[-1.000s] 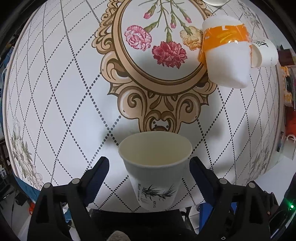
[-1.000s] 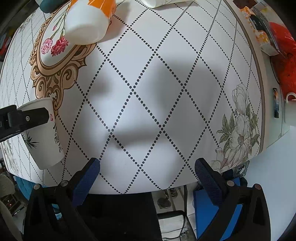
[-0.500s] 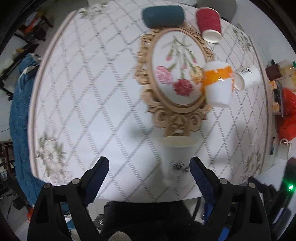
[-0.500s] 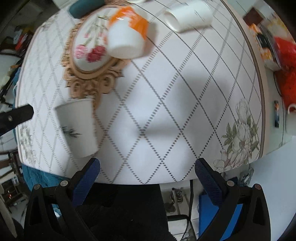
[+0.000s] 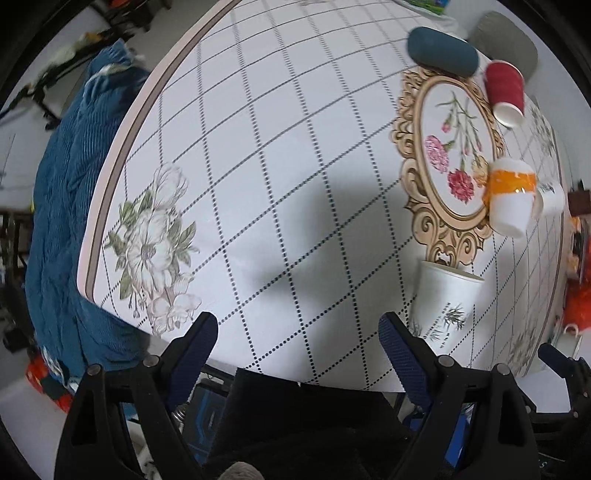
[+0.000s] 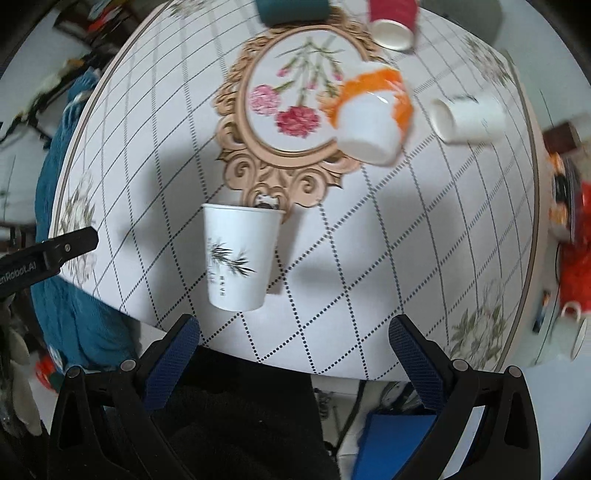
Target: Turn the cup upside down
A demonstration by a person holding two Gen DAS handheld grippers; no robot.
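Note:
A white paper cup with a bamboo print [image 6: 238, 256] stands upright, mouth up, near the table's front edge below the gold oval frame print; it also shows at the right in the left wrist view [image 5: 441, 304]. My left gripper [image 5: 297, 339] is open and empty, raised above the table to the left of the cup. My right gripper [image 6: 293, 345] is open and empty, high above the front edge, with the cup just ahead of its left finger.
An orange-banded white cup [image 6: 373, 118], a white cup on its side [image 6: 467, 118], a red cup [image 6: 391, 18] and a teal case [image 5: 441, 55] lie further back. A blue cloth [image 5: 70, 206] hangs left of the table [image 5: 258, 147]. Red clutter [image 6: 576, 266] sits right.
The left gripper let go of the bamboo cup, rose and swung left. The right gripper also pulled up and back. The cup stands free on the table.

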